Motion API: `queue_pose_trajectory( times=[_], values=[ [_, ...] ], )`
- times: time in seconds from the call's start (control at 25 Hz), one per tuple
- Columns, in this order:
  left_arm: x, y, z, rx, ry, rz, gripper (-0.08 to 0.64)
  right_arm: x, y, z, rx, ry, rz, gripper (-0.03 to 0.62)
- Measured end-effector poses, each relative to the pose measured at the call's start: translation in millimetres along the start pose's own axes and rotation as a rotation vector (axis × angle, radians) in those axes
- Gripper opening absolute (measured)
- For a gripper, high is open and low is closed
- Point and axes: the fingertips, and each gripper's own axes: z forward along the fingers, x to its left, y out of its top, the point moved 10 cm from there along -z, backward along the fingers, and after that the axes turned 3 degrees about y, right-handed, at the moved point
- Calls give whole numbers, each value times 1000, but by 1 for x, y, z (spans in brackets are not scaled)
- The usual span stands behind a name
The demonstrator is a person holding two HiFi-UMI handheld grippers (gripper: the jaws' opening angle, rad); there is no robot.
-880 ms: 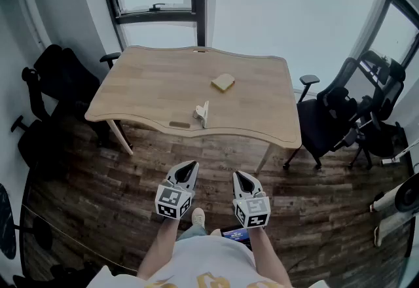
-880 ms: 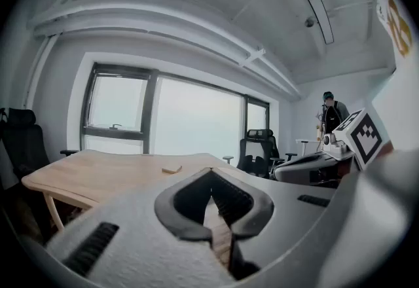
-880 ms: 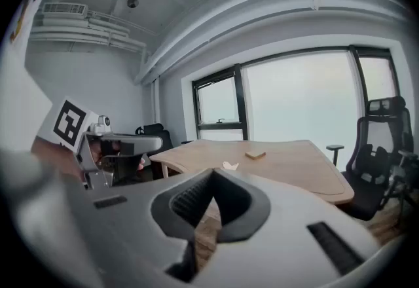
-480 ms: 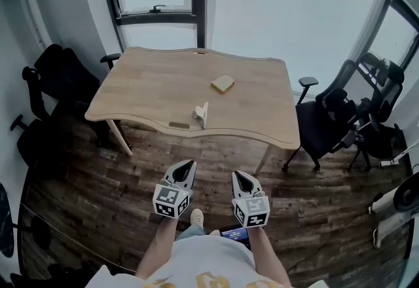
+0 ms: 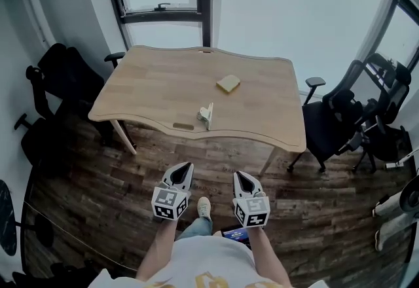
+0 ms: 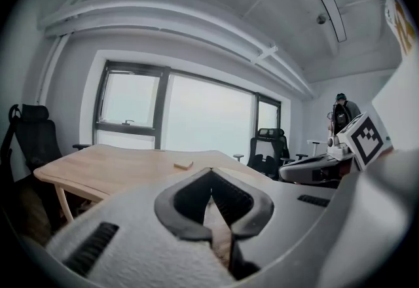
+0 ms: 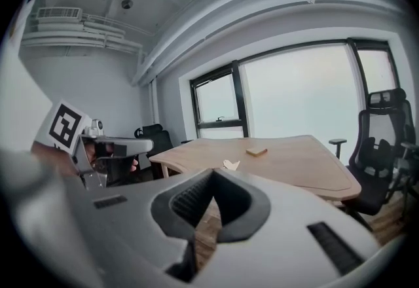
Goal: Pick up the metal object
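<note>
The metal object (image 5: 207,114), small, pale and shiny, stands near the front edge of the wooden table (image 5: 157,84). It also shows in the right gripper view as a light shape (image 7: 230,164) on the tabletop. Both grippers hang low in front of the person's body, over the floor and well short of the table. My left gripper (image 5: 185,167) is shut with nothing in it, its tips meeting (image 6: 210,171). My right gripper (image 5: 239,176) is likewise shut and empty (image 7: 213,173). In the left gripper view the jaws hide the metal object.
A yellowish block (image 5: 228,84) lies further back on the table, and a thin brown strip (image 5: 182,126) sits by the front edge. Black office chairs stand left (image 5: 46,103) and right (image 5: 340,116) of the table. Dark wood flooring (image 5: 98,195) lies between me and the table.
The head view has shifted a little, so the table sits slightly lower and further right. The person's shoe has moved forward. Both grippers stay shut, about where they were.
</note>
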Motion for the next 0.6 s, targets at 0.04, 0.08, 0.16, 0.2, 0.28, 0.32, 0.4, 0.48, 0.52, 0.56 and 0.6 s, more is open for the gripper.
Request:
queue_pose_trajectory(
  times=[0.04, 0.08, 0.16, 0.2, 0.28, 0.32, 0.4, 0.48, 0.52, 0.56, 0.6],
  values=[
    [3, 0, 5, -12, 9, 5, 20, -4, 0, 5, 5, 1, -1, 11],
    [7, 0, 12, -20, 12, 9, 20, -8, 0, 11, 9, -2, 1, 11],
    [13, -1, 31, -19, 3, 1, 20, -21, 2, 25, 13, -13, 12, 11],
    [17, -2, 42, -12, -6, -10, 20, -28, 3, 33, 18, -19, 17, 11],
    [26, -5, 66, 3, -19, -29, 20, -42, 5, 52, 30, -28, 22, 11],
    [32, -5, 80, 9, -23, -35, 20, -49, 7, 63, 35, -30, 23, 11],
    [46, -3, 109, 22, -30, -40, 20, -64, 14, 89, 45, -37, 26, 11],
    [62, 1, 138, 39, -42, -46, 20, -78, 22, 114, 56, -47, 32, 11],
    [71, 2, 153, 50, -50, -51, 20, -84, 26, 127, 62, -53, 34, 11],
    [80, 4, 167, 64, -56, -57, 20, -89, 29, 140, 68, -59, 37, 11],
    [89, 5, 180, 80, -59, -60, 20, -94, 32, 152, 75, -65, 42, 11]
  ],
)
